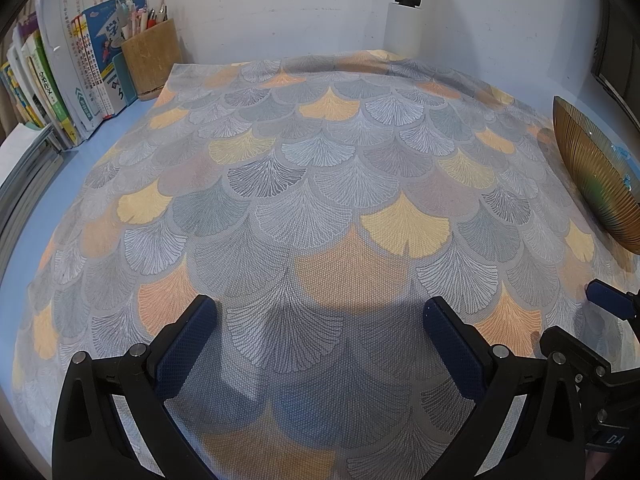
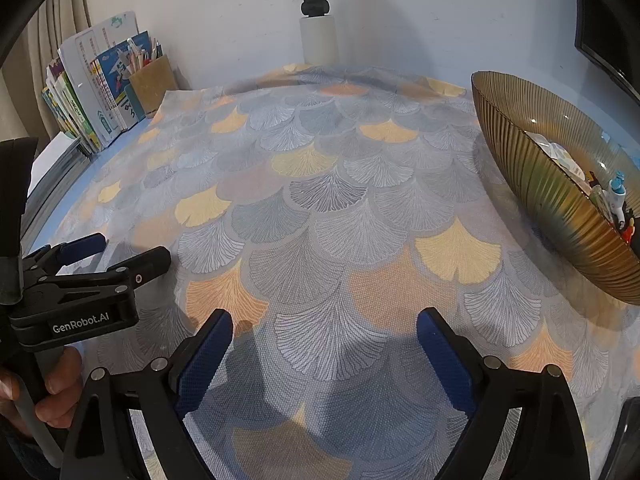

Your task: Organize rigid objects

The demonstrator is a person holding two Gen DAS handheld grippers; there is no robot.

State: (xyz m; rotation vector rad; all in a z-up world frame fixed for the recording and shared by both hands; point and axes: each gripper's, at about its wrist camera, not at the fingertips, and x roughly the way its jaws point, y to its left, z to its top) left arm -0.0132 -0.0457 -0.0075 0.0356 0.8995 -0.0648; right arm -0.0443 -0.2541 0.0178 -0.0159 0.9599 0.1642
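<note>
A ribbed amber glass bowl (image 2: 560, 200) stands at the right on the leaf-patterned cloth (image 2: 320, 200); small items lie inside it, among them a blue-and-white tube and little figures (image 2: 614, 200). The left wrist view catches the bowl (image 1: 596, 168) at its right edge. My left gripper (image 1: 320, 320) hovers open over bare cloth, nothing between its blue pads. My right gripper (image 2: 324, 332) is likewise open and empty above the cloth, left of the bowl. The left gripper (image 2: 116, 252) shows at the right wrist view's left edge, held by a hand (image 2: 56, 392).
Upright books (image 1: 68, 80) and a brown pen cup (image 1: 152, 60) stand at the back left by the white wall. A stack of papers (image 1: 24, 168) lies at the left. A white pole with a black clamp (image 2: 316, 12) rises at the back. A dark screen edge (image 2: 608, 40) is at the right.
</note>
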